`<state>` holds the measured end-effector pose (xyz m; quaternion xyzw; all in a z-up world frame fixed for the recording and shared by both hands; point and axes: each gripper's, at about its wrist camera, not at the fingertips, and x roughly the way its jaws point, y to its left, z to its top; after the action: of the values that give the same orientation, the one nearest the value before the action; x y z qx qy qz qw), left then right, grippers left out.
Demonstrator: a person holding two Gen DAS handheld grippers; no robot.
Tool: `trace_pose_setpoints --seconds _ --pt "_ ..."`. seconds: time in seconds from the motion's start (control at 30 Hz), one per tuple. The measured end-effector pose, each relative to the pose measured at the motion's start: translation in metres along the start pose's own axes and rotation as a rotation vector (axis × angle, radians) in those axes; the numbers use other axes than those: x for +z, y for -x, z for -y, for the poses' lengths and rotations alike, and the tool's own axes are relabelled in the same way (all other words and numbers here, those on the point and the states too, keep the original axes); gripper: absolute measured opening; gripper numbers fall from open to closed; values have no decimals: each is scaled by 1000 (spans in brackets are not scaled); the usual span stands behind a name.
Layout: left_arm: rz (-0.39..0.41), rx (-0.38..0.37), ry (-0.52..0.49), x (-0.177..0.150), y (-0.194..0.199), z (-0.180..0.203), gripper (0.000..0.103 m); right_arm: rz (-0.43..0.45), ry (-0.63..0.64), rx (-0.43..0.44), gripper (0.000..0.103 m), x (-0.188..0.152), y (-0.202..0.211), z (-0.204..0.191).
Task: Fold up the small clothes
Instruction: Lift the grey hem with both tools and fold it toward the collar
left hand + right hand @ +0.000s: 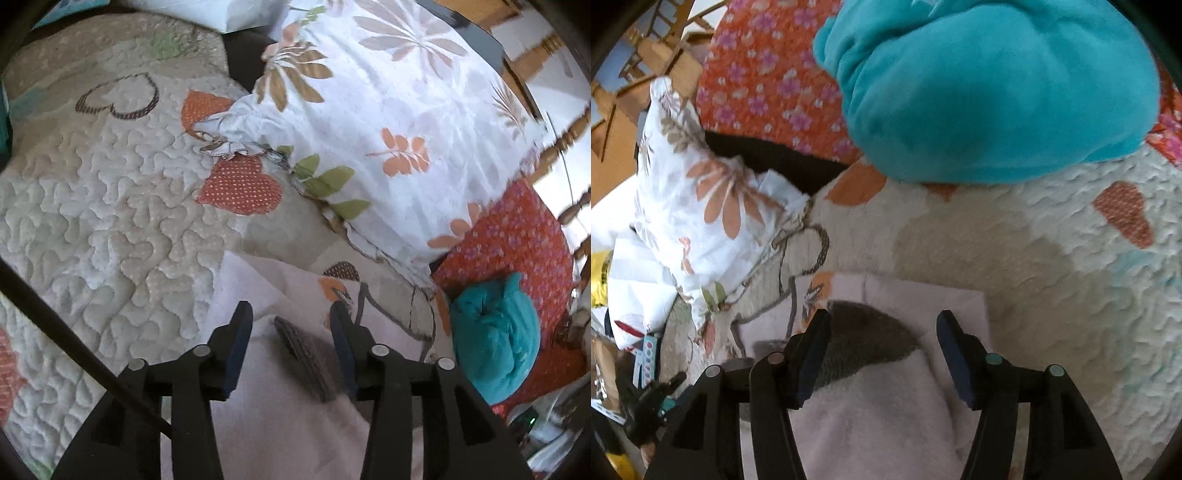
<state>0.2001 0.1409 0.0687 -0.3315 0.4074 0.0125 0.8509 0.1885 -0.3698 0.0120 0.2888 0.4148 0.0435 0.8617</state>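
Observation:
A pale pink sock point(280, 413) with a grey toe patch point(306, 354) lies on a pale pink folded cloth point(255, 288) on the quilt. My left gripper point(291, 321) is open, its fingers either side of the grey patch, close above the sock. In the right wrist view the same sock point(882, 413) with its grey toe point(864, 336) lies between the fingers of my right gripper point(882, 325), which is open and empty. The pink cloth point(923, 295) shows beyond it.
A cream quilt with heart patches point(110, 206) covers the bed. A white floral pillow point(388, 122) lies ahead, with a red floral cloth point(517, 243) and a bundled teal garment point(495, 339) to the right. The teal bundle point(990, 85) fills the right view's top.

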Motion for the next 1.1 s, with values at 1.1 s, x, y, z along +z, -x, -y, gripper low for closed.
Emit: trace_pose_setpoints --seconds 1.1 --pt "18 164 -34 14 95 -74 59 -296 687 -94 24 -119 -185 -343"
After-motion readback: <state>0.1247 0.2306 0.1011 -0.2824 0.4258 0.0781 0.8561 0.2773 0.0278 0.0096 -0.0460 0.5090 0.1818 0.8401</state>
